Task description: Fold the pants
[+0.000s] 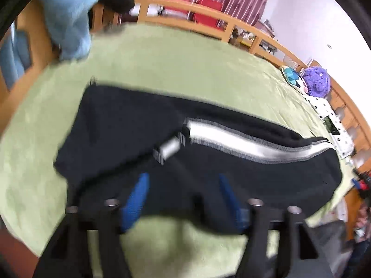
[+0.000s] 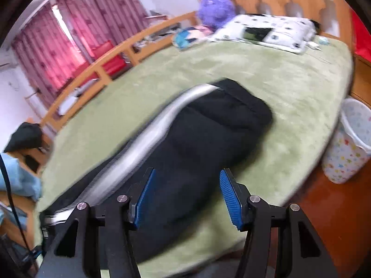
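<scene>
Black pants (image 1: 176, 125) with a white and grey side stripe (image 1: 231, 139) lie in a long folded bundle across the green blanket (image 1: 176, 60). My left gripper (image 1: 183, 178) hovers over the bundle's near edge, blue pads (image 1: 136, 192) spread apart and gripping nothing. In the right wrist view the same pants (image 2: 208, 127) stretch away from me, the stripe (image 2: 162, 120) along their left side. My right gripper (image 2: 187, 173) stands open just above their near part, and the cloth seen between the pads (image 2: 229, 197) is not pinched. Both views are motion-blurred.
A wooden bed rail (image 1: 208, 14) runs round the bed's far side. A white patterned pillow (image 2: 266, 30) and a purple plush toy (image 2: 215, 7) lie at the head end. A light blue garment (image 1: 67, 18) hangs at one corner. A printed white bin (image 2: 347, 143) stands on the floor.
</scene>
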A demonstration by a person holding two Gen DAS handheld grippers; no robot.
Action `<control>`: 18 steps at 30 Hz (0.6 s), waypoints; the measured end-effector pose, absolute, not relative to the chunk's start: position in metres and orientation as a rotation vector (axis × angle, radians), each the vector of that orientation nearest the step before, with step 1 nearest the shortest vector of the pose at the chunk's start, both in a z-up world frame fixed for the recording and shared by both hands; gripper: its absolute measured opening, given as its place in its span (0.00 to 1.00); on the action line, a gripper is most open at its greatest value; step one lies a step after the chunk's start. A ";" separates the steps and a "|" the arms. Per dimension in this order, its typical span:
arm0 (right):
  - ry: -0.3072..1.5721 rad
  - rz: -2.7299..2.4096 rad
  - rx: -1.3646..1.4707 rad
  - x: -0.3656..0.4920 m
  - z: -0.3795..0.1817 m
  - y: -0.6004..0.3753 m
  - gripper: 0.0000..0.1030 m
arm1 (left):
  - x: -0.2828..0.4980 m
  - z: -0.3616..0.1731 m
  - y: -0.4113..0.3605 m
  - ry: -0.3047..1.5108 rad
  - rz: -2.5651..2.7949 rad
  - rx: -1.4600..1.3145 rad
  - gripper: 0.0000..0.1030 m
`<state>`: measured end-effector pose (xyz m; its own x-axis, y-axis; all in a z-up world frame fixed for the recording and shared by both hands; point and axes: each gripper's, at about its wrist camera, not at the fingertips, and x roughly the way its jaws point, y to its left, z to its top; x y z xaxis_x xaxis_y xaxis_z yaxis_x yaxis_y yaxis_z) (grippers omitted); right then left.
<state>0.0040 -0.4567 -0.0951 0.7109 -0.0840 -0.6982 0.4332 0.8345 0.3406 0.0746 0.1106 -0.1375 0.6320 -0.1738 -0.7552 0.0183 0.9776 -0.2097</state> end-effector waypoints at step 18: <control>0.823 -0.186 0.065 0.122 -0.121 -0.316 0.74 | 0.181 -0.121 0.155 0.793 0.012 -0.116 0.20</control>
<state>0.1219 -0.3156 -0.1213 0.6651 -0.1392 -0.7337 0.1893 0.9818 -0.0148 0.1810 0.1553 -0.1212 0.7019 -0.0325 -0.7116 -0.0546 0.9936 -0.0993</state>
